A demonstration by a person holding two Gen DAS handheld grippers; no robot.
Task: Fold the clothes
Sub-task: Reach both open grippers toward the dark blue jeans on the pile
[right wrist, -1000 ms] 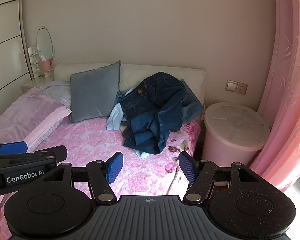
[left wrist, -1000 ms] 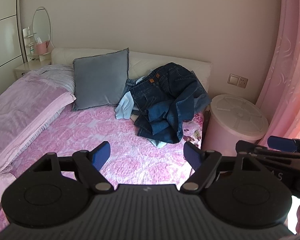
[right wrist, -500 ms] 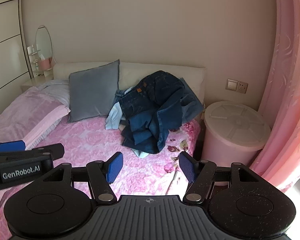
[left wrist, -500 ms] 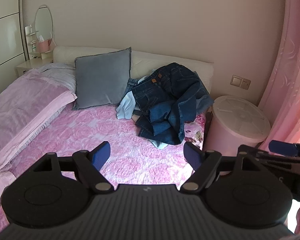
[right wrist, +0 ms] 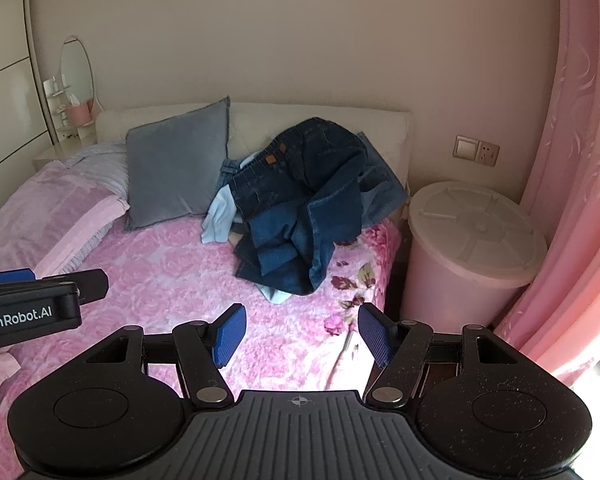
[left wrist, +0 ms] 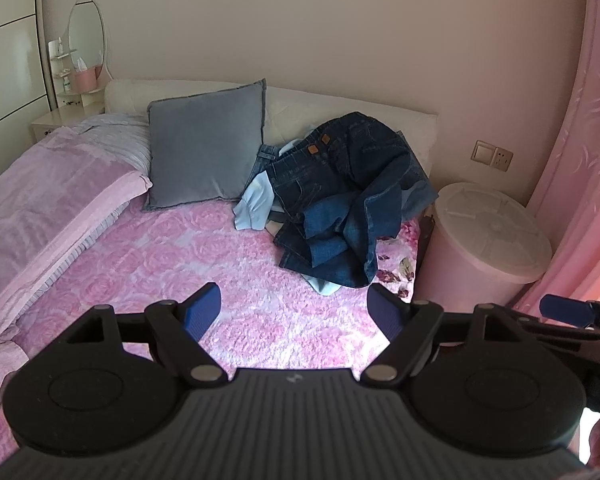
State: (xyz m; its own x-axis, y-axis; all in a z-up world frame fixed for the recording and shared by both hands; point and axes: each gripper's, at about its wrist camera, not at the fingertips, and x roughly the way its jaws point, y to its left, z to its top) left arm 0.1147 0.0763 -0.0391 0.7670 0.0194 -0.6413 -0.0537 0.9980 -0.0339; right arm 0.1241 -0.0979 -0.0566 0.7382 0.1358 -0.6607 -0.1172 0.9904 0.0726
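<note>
grey pillow (left wrist: 206, 148) at the bed (left wrist: 172, 264) head, lidded pink bin (right wrist: 466, 252) off its right edge, heaped jeans (left wrist: 344, 196) near that edge, well beyond left gripper (left wrist: 296, 310) and right gripper (right wrist: 300, 330), both spread wide, empty

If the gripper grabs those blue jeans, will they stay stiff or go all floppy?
Probably floppy: the jeans lie crumpled in soft folds. Likely heavyish, being thick denim. The light blue garment tucked underneath may drag along.

Both grippers, left (left wrist: 294, 312) and right (right wrist: 300, 330), edge nearer the jeans (left wrist: 348, 196) at 12 o'clock.
</note>
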